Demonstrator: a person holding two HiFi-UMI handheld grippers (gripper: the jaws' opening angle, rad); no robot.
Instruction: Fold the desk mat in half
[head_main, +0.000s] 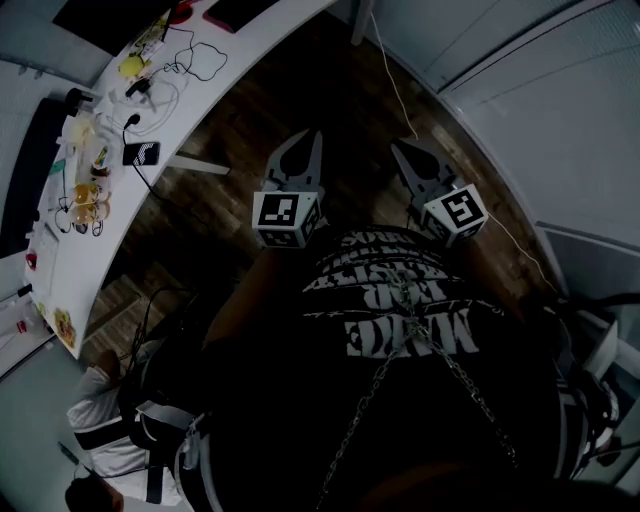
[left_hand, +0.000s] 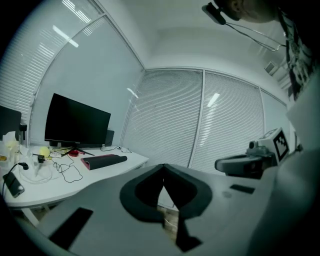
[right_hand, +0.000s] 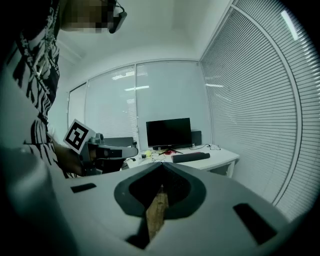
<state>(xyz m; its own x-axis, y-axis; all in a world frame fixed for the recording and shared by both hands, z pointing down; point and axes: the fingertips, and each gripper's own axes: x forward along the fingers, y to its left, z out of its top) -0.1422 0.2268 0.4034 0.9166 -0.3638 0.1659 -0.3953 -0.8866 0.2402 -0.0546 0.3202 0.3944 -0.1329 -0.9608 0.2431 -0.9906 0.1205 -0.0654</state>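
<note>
Desk mat (left_hand: 104, 161): a dark, long, narrow pad with a red edge. It lies on the white curved desk (left_hand: 30, 192) near the end by the window blinds (left_hand: 200, 115), just inside the front edge and beside the foot of the black flat monitor (left_hand: 75, 122). It shows as a thick, low bar rather than a wide flat sheet, with red along its near side. I judge it to be doubled over or rolled, but at this range I cannot tell which, nor whether its edges line up.

Left gripper (left_hand: 163, 167): jaws closed tip to tip, with nothing between them; only wood floor (head_main: 330, 90) shows through the gap below. Right gripper (right_hand: 161, 166): also closed and empty. In the head view I hold both side by side in front of my black printed shirt (head_main: 400, 320), over the floor and well apart from the desk. Neither touches the mat.

Toward the desk's other end lie loose black cables (left_hand: 70, 170), a black phone (left_hand: 13, 184) at the front edge, and small yellow clutter (left_hand: 45, 151).

Progress, as I judge it: if the bar shape is a half fold, the task is done and the grippers are clear of it. If it is a roll, all the work remains: approach the desk, lay the mat flat, grip one short edge and carry it over onto the other.
</note>
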